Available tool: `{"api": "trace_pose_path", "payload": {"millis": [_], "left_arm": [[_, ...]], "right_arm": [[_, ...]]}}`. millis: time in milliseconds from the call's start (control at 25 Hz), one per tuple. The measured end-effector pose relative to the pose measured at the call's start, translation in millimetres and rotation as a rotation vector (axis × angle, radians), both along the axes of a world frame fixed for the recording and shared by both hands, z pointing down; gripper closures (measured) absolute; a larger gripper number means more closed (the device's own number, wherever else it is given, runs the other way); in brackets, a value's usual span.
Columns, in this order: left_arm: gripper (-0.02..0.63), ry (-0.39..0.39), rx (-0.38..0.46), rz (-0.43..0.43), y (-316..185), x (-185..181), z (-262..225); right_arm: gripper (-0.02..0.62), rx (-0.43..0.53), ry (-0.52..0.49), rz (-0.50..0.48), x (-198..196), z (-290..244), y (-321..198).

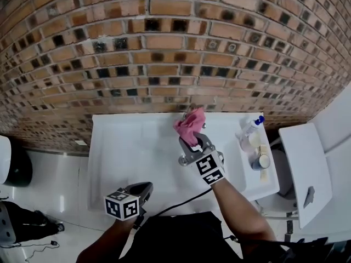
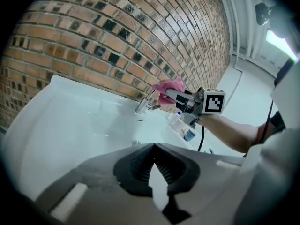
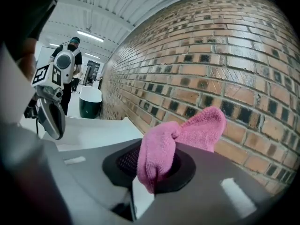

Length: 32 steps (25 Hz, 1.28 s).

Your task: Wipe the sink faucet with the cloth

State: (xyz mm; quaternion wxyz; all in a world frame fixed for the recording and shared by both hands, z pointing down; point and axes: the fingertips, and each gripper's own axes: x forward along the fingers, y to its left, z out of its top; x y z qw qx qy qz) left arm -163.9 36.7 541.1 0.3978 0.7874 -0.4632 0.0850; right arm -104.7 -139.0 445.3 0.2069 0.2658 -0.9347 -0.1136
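The fluffy pink cloth (image 3: 180, 139) is bunched and clamped between the jaws of the right tongs (image 3: 150, 172), which hold it over the top of the chrome sink faucet (image 2: 143, 103) at the back rim of the white rectangular sink (image 1: 137, 147), below the brick wall (image 1: 164, 43). The left tongs (image 2: 152, 165) are closed on nothing, hanging at the sink's near edge, well apart from the faucet.

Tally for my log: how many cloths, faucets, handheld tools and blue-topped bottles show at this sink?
Pink terry cloth: 1
Chrome sink faucet: 1
Handheld two-jaw tools: 2 (left tool, right tool)
White bottle with blue top: 1
Total: 5
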Motion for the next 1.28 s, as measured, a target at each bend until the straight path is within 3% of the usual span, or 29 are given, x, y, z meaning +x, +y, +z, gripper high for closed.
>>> {"api": "trace_pose_path", "payload": {"millis": [480, 680, 840, 960, 1280], "left_arm": [[0.601, -0.016, 0.019, -0.003, 5.4, 7.5, -7.4], [0.601, -0.026, 0.038, -0.067, 14.2, 12.9, -14.2], [0.601, -0.001, 0.033, -0.108, 23.7, 35.3, -15.8], [0.601, 0.004, 0.031, -0.107, 28.3, 55.0, -17.5], [0.602, -0.010, 0.052, -0.099, 30.4, 93.6, -28.3]], "right_arm": [[0.541, -0.144, -0.031, 0.006, 10.7, 25.8, 6.5], [0.543, -0.376, -0.059, -0.001, 26.1, 54.6, 14.0], [0.543, -0.519, -0.072, 0.030, 62.6, 68.8, 26.8], [0.543, -0.613, -0.152, 0.053, 93.3, 69.8, 40.9], [0.543, -0.824, -0.547, 0.081, 161.4, 19.8, 82.6]]}}
